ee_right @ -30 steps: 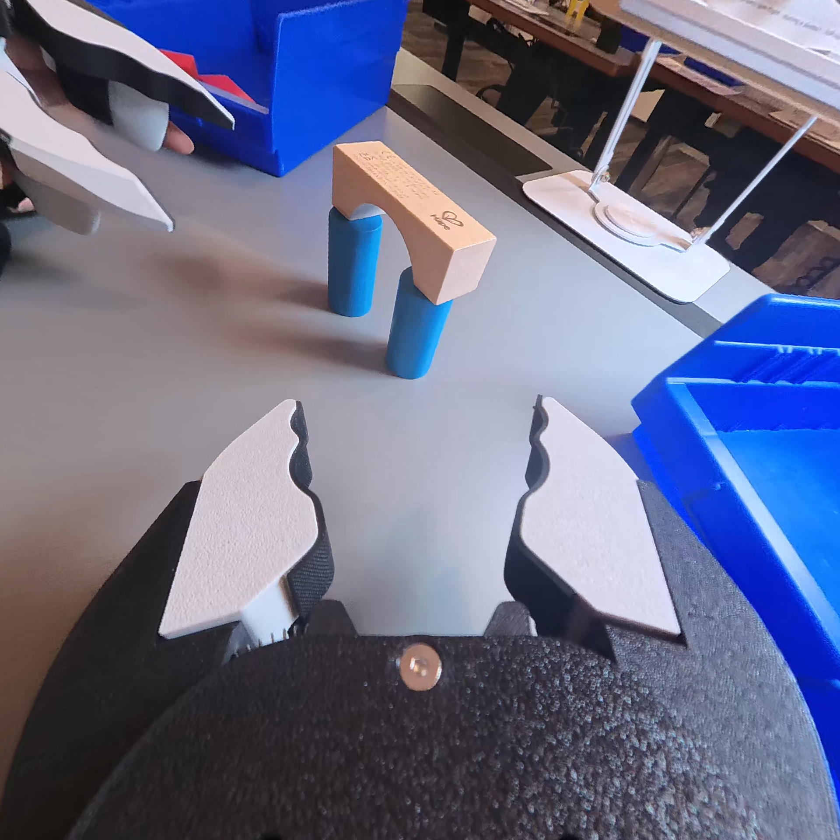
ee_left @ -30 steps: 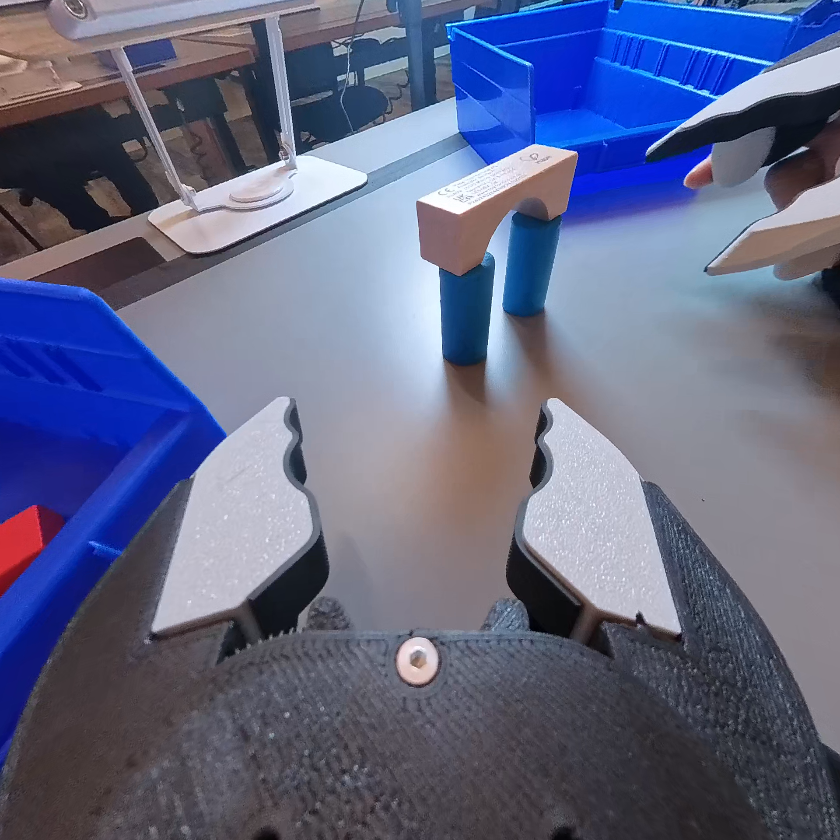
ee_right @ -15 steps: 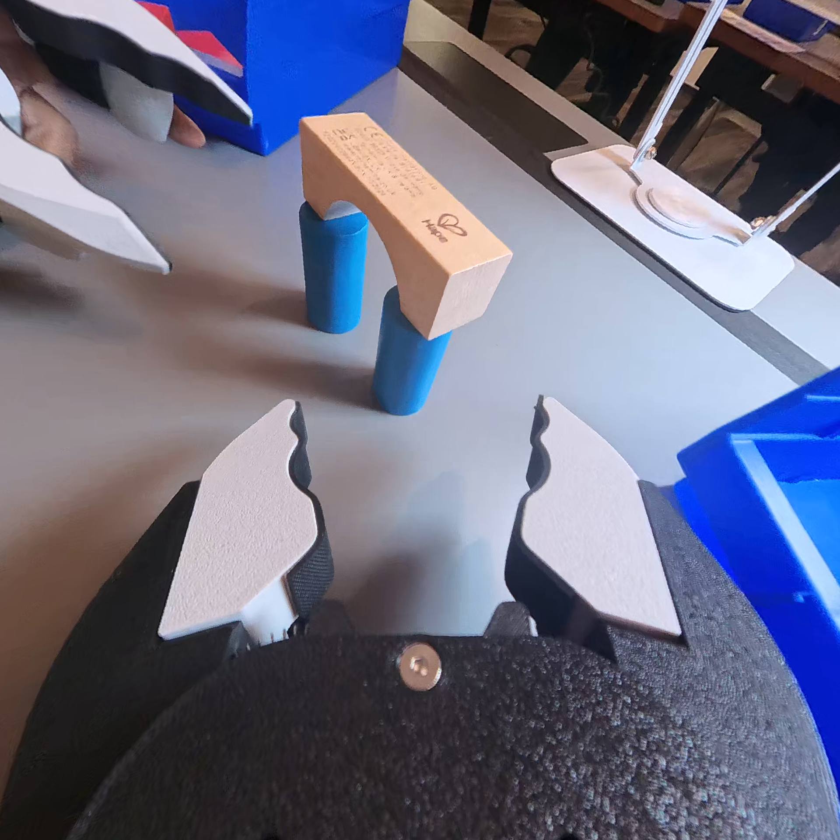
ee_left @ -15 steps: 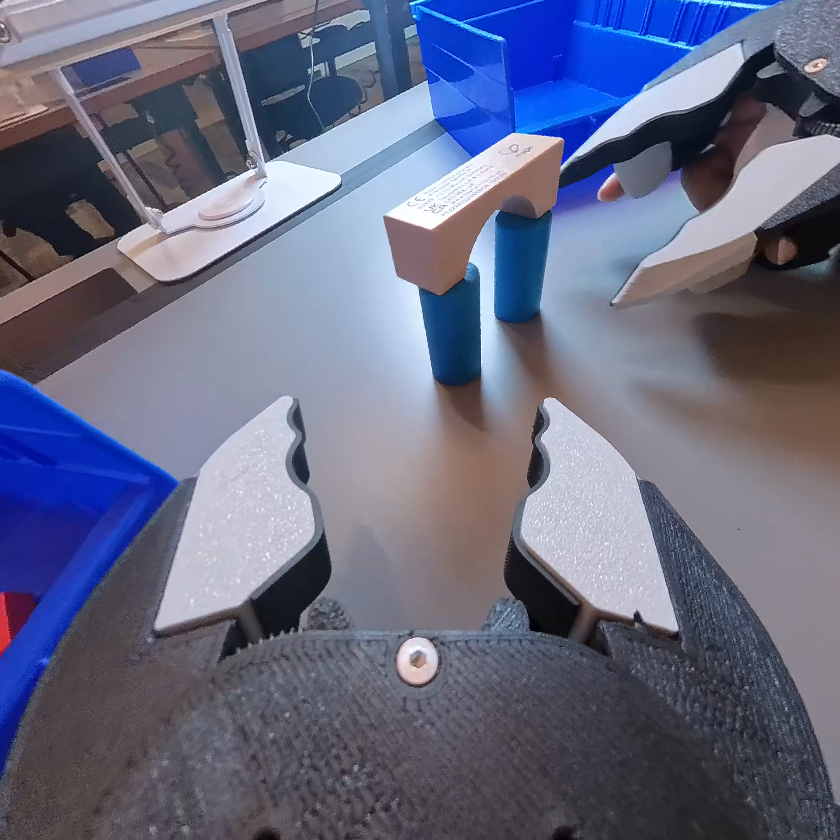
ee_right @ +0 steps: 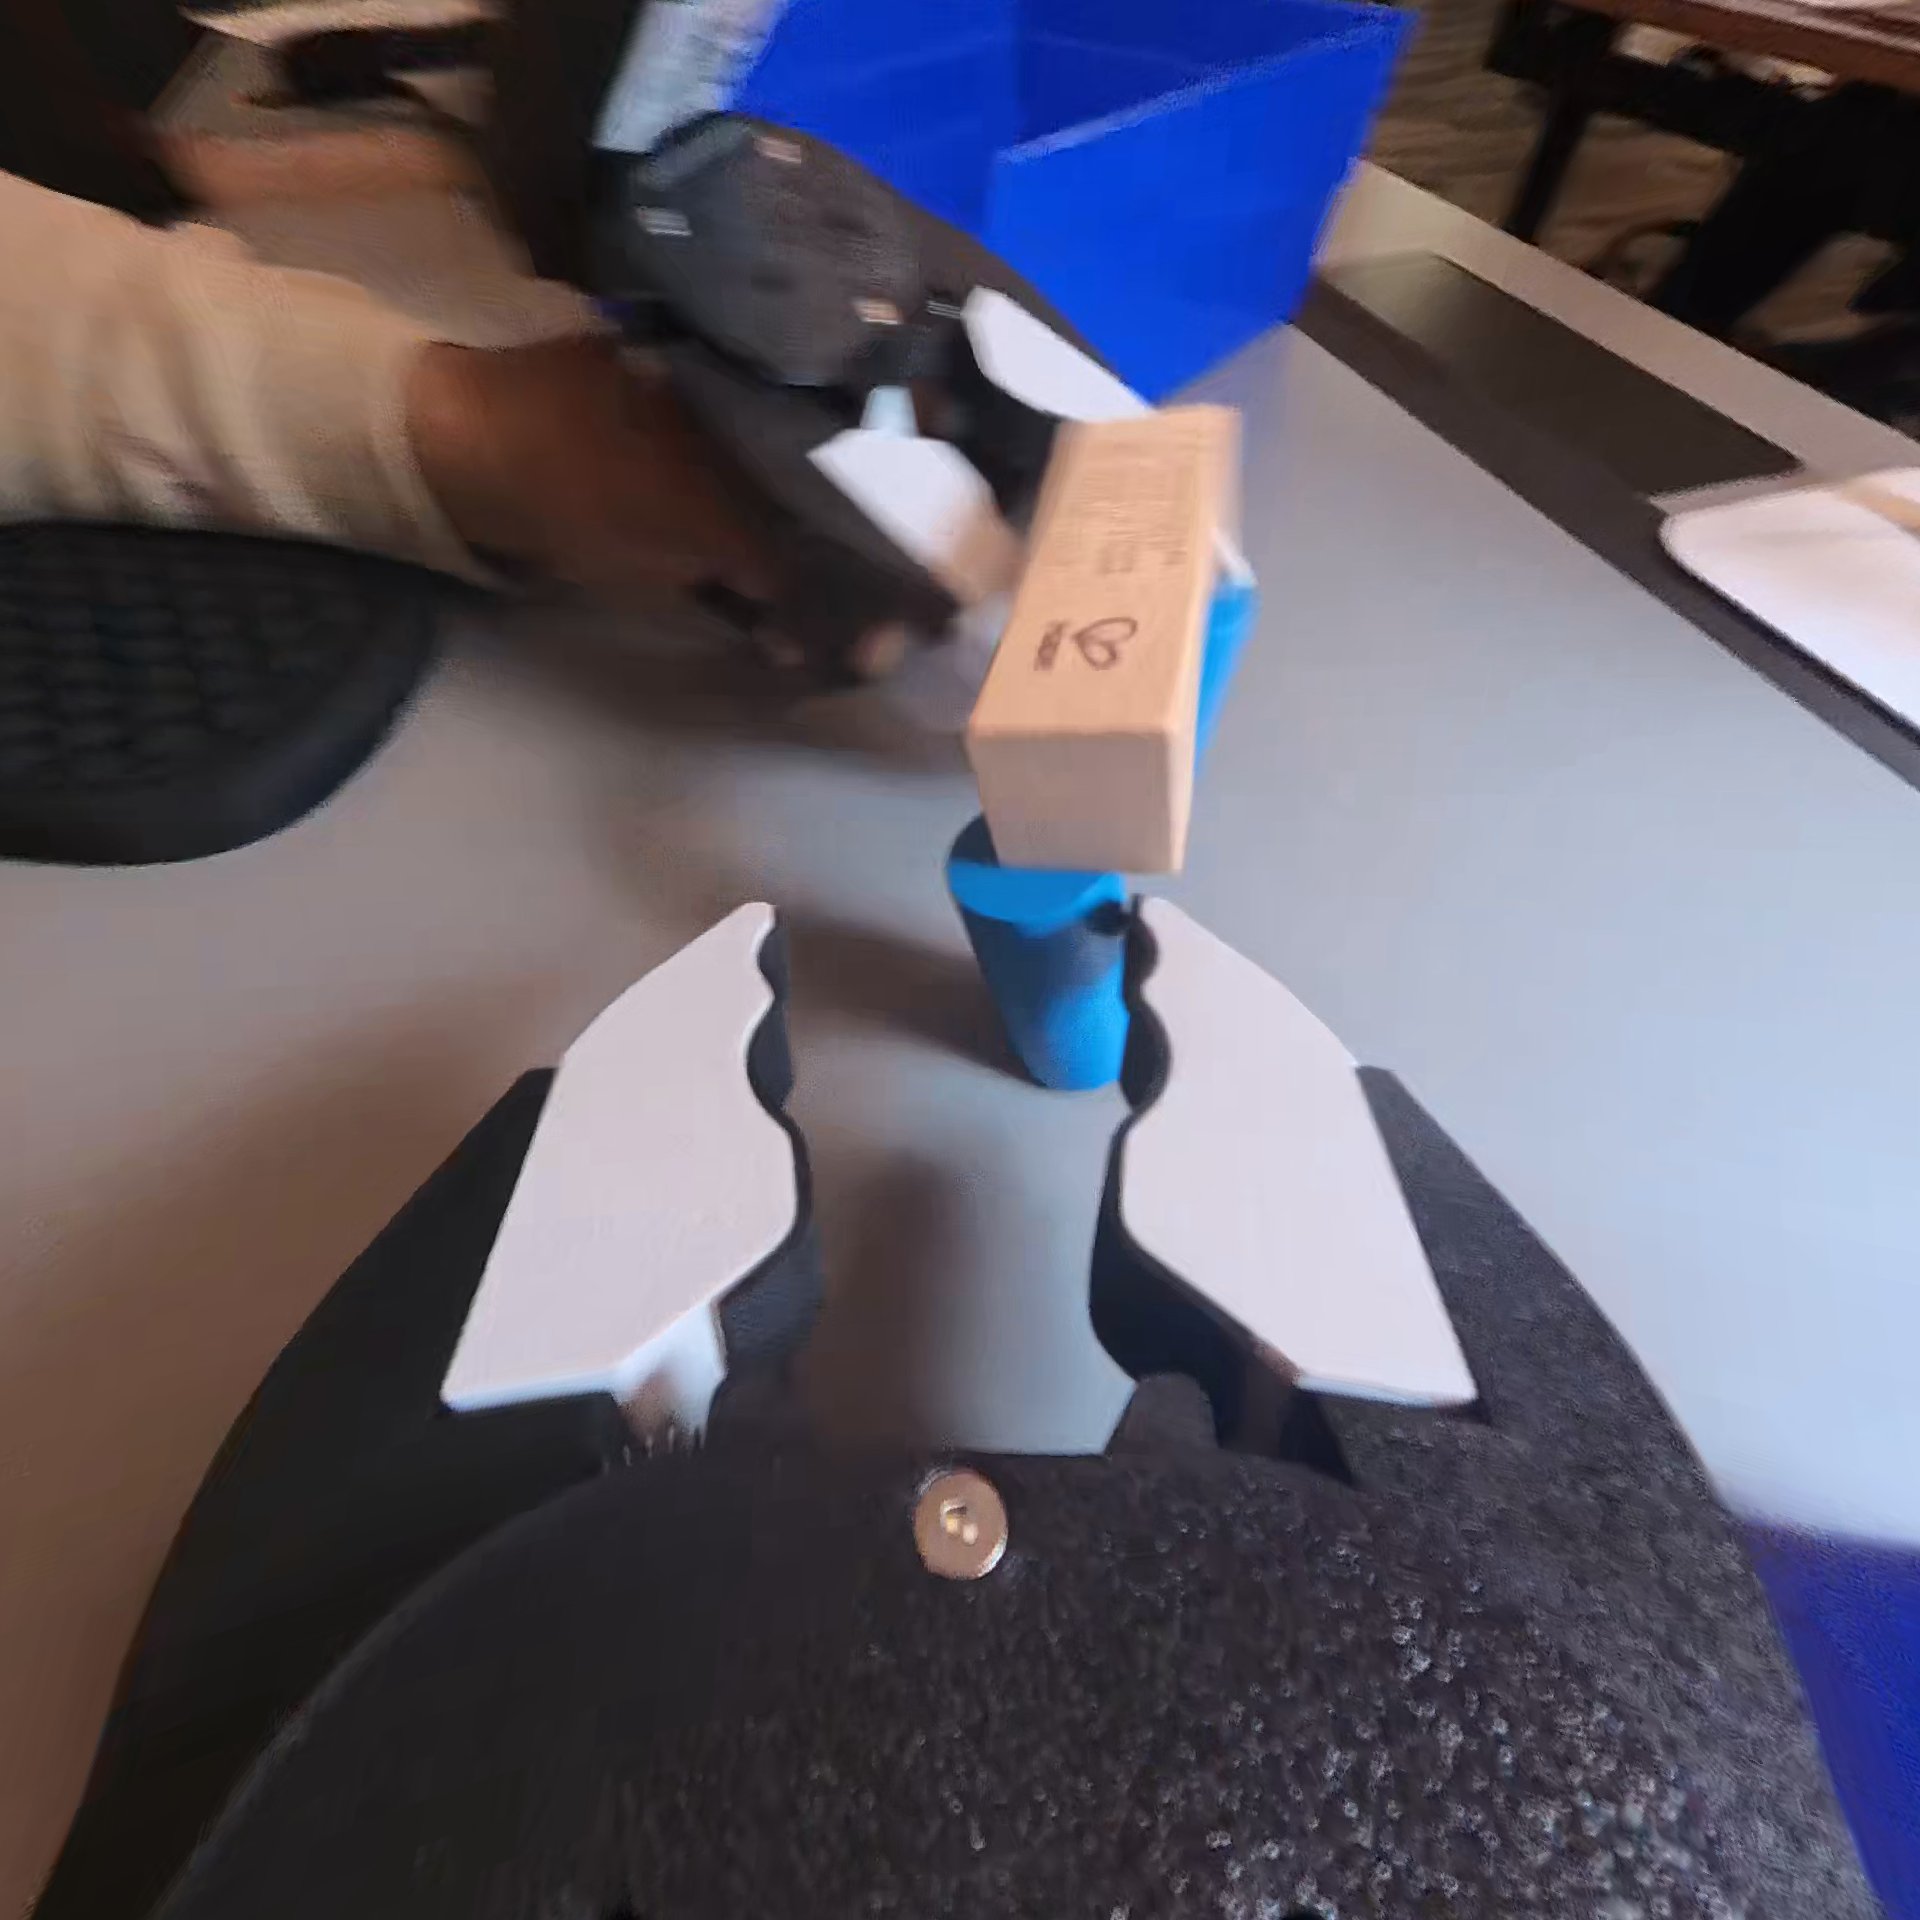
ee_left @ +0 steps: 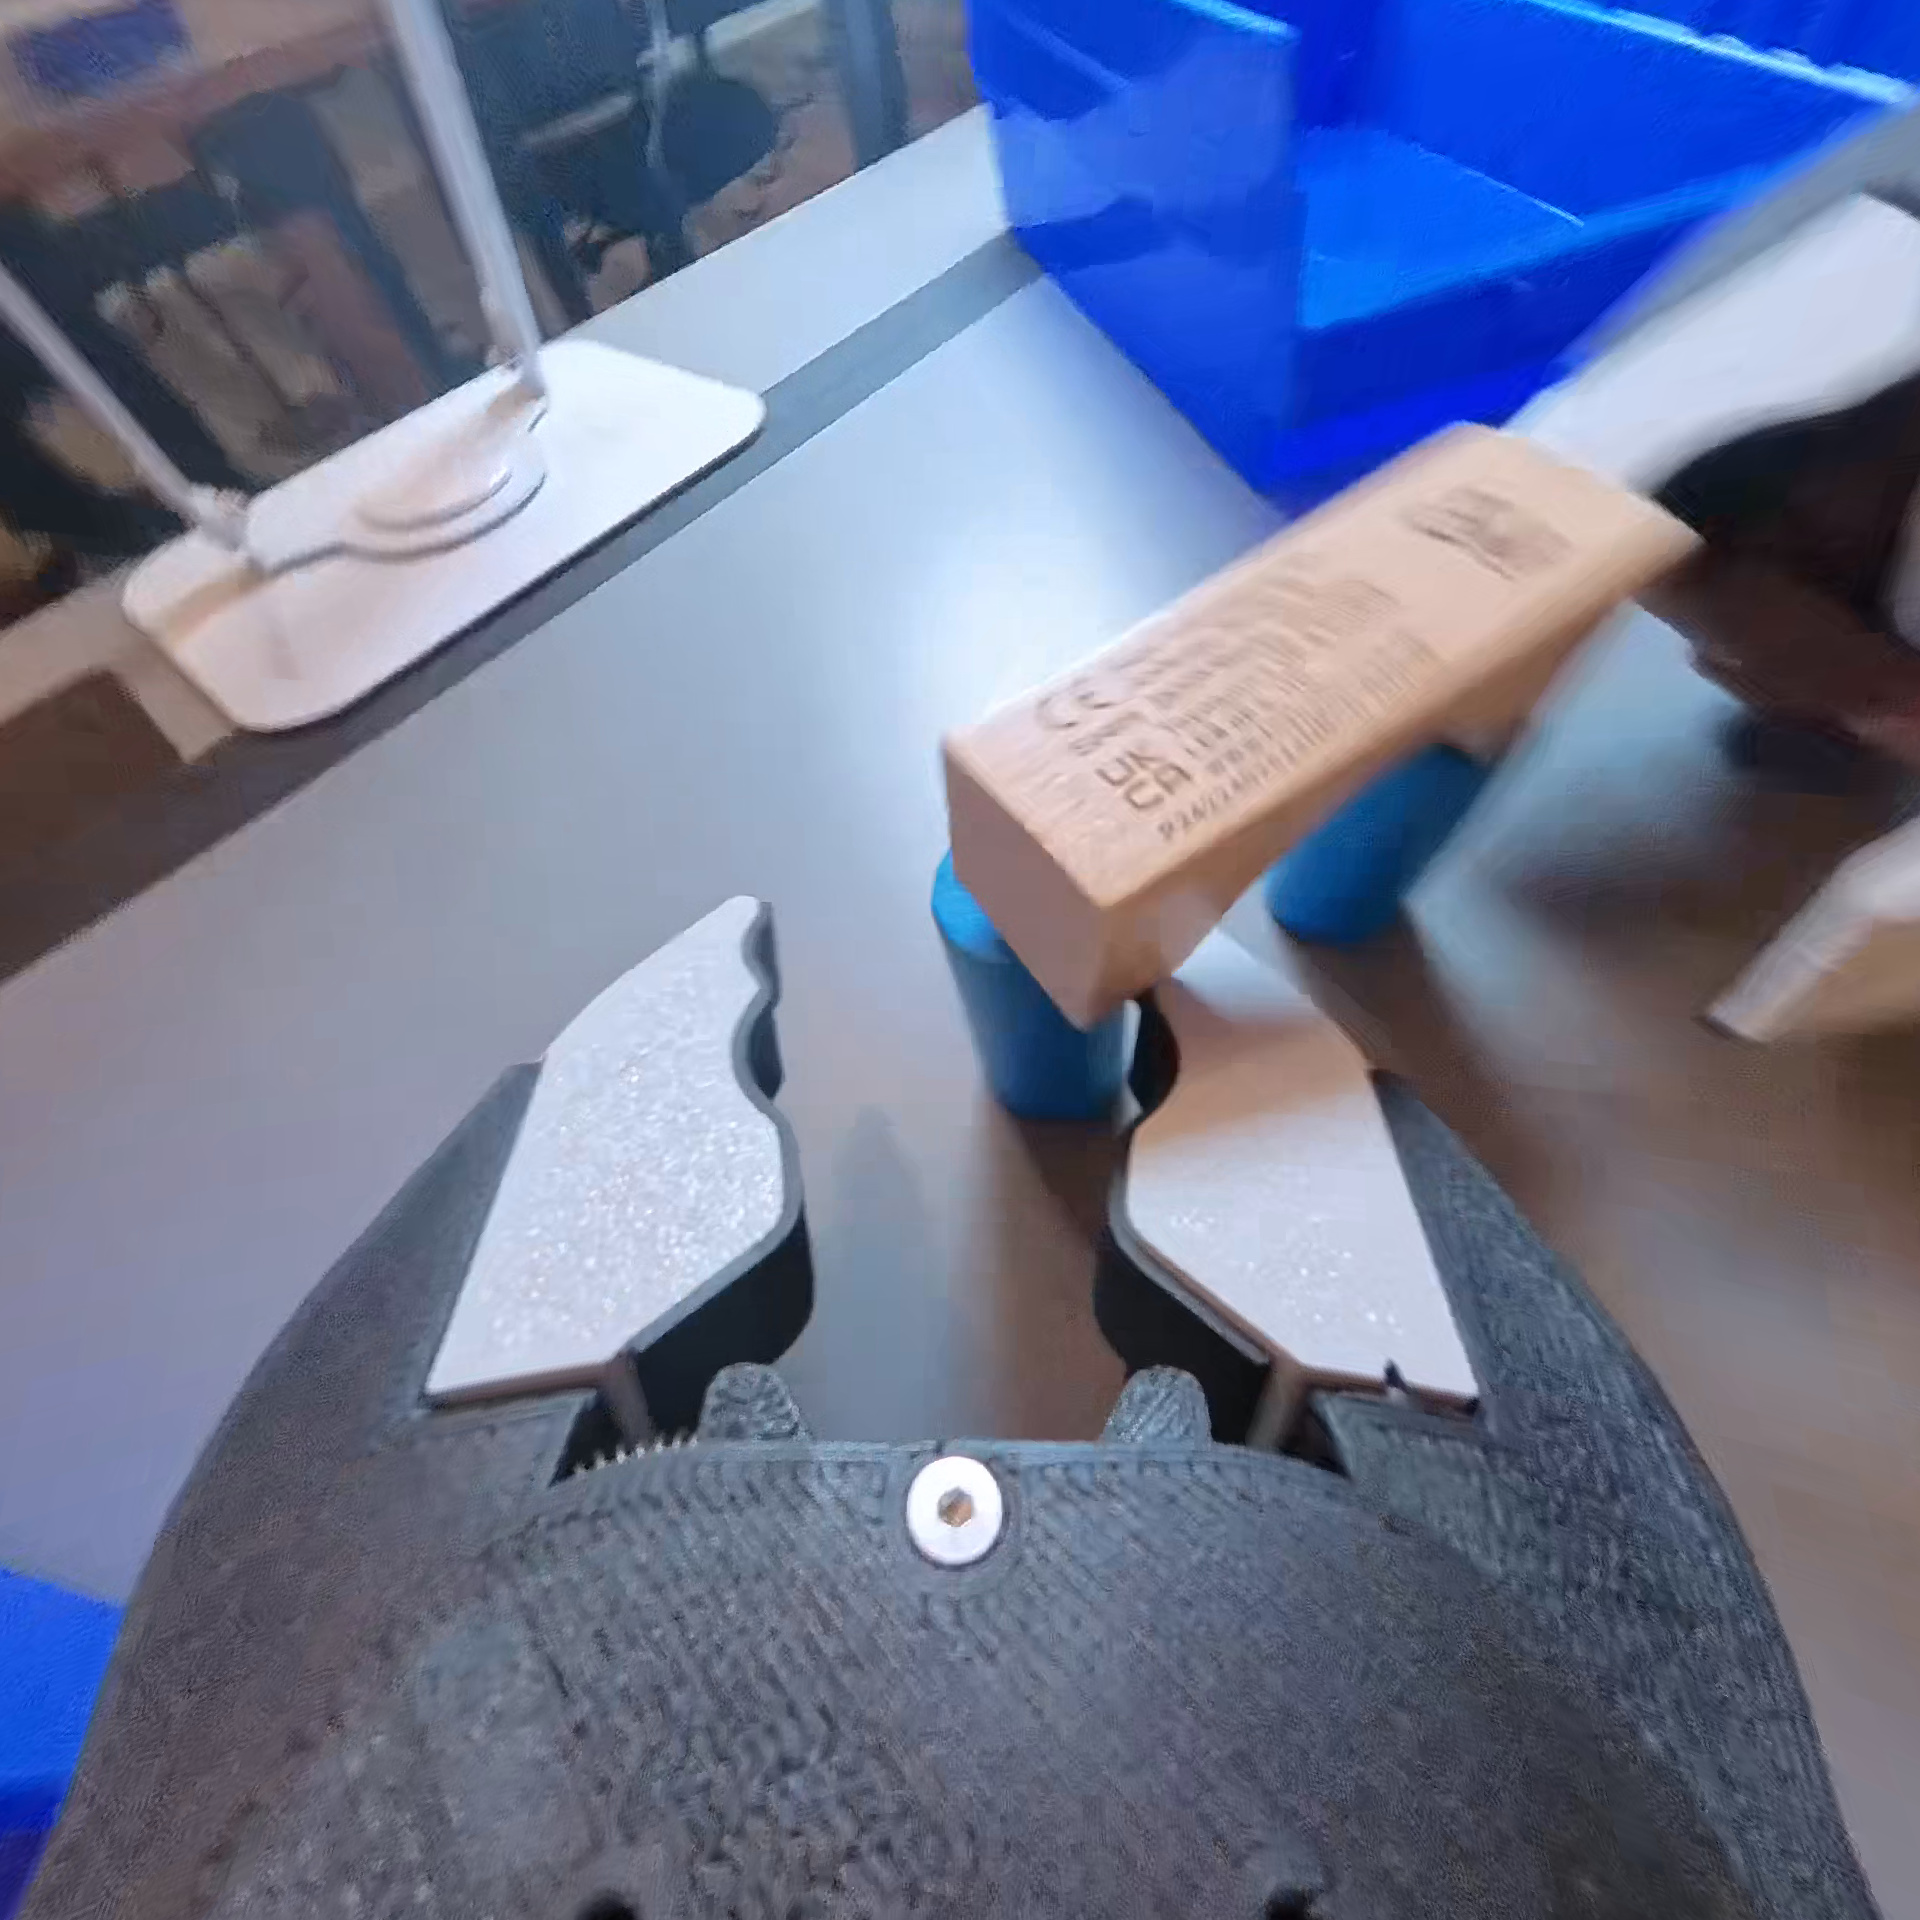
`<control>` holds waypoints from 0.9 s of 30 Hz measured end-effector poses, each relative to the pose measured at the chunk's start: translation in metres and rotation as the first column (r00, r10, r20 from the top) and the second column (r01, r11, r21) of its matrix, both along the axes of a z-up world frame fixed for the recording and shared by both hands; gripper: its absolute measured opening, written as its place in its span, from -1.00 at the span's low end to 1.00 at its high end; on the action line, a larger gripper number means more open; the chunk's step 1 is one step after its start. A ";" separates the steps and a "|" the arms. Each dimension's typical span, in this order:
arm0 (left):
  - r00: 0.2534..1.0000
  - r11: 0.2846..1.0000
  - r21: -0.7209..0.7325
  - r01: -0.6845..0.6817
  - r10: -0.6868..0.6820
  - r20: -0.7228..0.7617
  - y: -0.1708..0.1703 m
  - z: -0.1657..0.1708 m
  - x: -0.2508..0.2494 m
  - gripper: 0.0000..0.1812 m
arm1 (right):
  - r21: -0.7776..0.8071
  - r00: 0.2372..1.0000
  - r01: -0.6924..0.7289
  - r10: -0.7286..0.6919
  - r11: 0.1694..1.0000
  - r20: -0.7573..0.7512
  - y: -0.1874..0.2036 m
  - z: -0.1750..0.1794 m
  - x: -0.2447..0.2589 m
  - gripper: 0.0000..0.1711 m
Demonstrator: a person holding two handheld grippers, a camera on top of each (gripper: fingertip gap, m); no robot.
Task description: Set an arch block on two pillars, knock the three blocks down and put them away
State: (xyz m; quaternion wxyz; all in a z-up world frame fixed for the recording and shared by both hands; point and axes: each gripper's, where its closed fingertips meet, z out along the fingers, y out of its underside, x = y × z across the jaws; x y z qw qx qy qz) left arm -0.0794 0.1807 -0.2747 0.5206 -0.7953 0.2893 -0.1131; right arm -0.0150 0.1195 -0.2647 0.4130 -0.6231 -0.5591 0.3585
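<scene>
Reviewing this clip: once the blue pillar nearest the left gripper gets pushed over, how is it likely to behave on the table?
The blue pillar is a tall, narrow cylinder, so it probably tips easily. Being round, it will likely roll across the smooth table once down. It looks rigid, so the fingers should hold it without squashing.

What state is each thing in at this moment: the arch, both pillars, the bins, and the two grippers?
Wooden arch block: tilted, slipping off the pillars.
Near blue pillar: leaning, against the left gripper's finger.
Far blue pillar: leaning under the arch.
Left gripper: open, empty.
Right gripper: open, empty, at a blue pillar.
Blue bin: open-topped; contents not visible.
White stand base: flat on the table.
</scene>
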 end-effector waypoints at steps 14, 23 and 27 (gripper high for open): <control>0.973 0.984 -0.054 -0.172 0.178 0.146 0.008 0.008 -0.027 -0.43 | -0.115 0.956 -0.292 0.293 0.950 -0.003 -0.069 0.000 0.009 -0.52; 0.980 0.988 -0.028 -0.152 0.154 0.128 0.009 0.007 -0.025 -0.41 | -0.125 0.951 -0.308 0.307 0.943 -0.030 -0.073 0.007 0.011 -0.50; 0.983 0.990 -0.016 -0.138 0.139 0.121 0.007 0.008 -0.023 -0.40 | -0.170 0.924 -0.380 0.383 0.909 -0.019 -0.090 0.011 0.018 -0.41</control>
